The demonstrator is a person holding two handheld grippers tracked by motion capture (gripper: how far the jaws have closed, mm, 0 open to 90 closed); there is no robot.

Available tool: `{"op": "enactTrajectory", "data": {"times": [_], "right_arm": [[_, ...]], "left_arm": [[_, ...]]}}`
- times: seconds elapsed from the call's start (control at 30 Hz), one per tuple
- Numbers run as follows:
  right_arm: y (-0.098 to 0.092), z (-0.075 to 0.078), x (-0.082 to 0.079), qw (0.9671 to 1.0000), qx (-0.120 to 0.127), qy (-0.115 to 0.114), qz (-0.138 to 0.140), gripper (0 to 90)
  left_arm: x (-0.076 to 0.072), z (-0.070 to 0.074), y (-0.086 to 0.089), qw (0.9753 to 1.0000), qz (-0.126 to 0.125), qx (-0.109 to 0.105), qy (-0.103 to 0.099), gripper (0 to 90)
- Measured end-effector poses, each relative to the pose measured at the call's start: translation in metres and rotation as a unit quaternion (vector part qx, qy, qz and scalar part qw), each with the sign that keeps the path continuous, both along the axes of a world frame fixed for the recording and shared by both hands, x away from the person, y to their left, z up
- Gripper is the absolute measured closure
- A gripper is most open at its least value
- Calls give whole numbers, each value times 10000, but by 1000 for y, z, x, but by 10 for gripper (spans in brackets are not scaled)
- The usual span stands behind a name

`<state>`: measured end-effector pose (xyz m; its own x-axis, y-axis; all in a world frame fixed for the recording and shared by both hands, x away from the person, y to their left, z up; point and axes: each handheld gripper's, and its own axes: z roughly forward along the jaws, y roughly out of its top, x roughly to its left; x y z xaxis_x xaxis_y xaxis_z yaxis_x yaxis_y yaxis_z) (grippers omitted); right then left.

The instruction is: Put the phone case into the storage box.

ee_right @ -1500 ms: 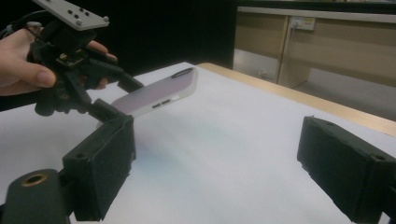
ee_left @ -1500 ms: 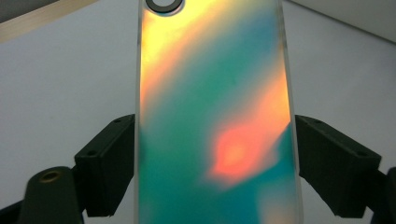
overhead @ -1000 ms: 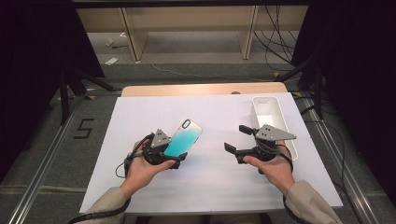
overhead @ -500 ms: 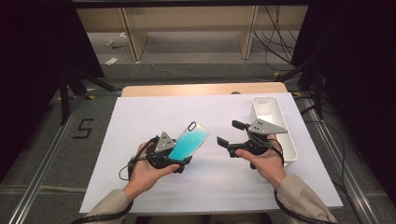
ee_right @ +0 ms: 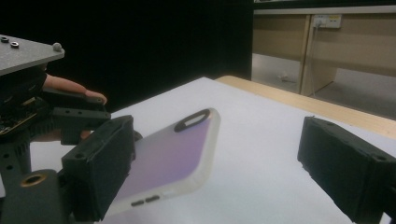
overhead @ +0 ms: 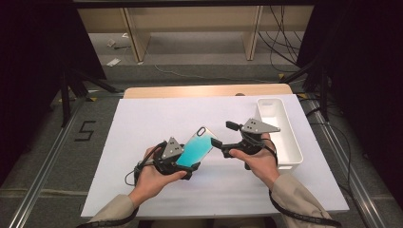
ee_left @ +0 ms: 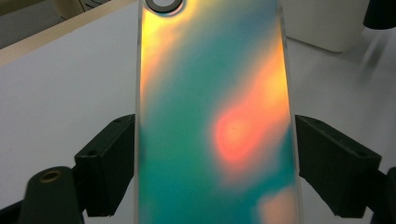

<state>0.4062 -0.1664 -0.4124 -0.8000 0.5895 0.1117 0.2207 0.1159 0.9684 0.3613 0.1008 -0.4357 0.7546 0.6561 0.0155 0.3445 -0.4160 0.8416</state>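
A phone case (overhead: pixel 196 148) with a teal and orange sheen is held above the white mat, its camera hole pointing up and to the right. My left gripper (overhead: pixel 179 164) is shut on the case's lower half; in the left gripper view the case (ee_left: pixel 210 116) spans the gap between both black jaws of the left gripper (ee_left: pixel 217 168). My right gripper (overhead: pixel 223 134) is open and points left at the case's top end. In the right gripper view the case (ee_right: pixel 173 156) looks purple and lies by the left jaw of the right gripper (ee_right: pixel 224 168); whether they touch is unclear.
A white rectangular bin (overhead: pixel 285 142) stands at the right of the white mat (overhead: pixel 142 123), just behind my right hand. The wooden table edge (overhead: pixel 190 90) runs along the back. A hand and the left gripper's grey plate (ee_right: pixel 25 53) sit far left in the right gripper view.
The left gripper has carried the case to the right and the right gripper has moved left, so the two now meet at the case's top end.
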Motion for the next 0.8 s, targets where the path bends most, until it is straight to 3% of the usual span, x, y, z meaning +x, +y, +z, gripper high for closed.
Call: {"op": "enactTrajectory", "data": {"times": [0.8], "right_arm": [[24,-4,14,9999,24,149,52,170]], "left_arm": [[-2,0,-4,10000,-14,0,-82,170]]}}
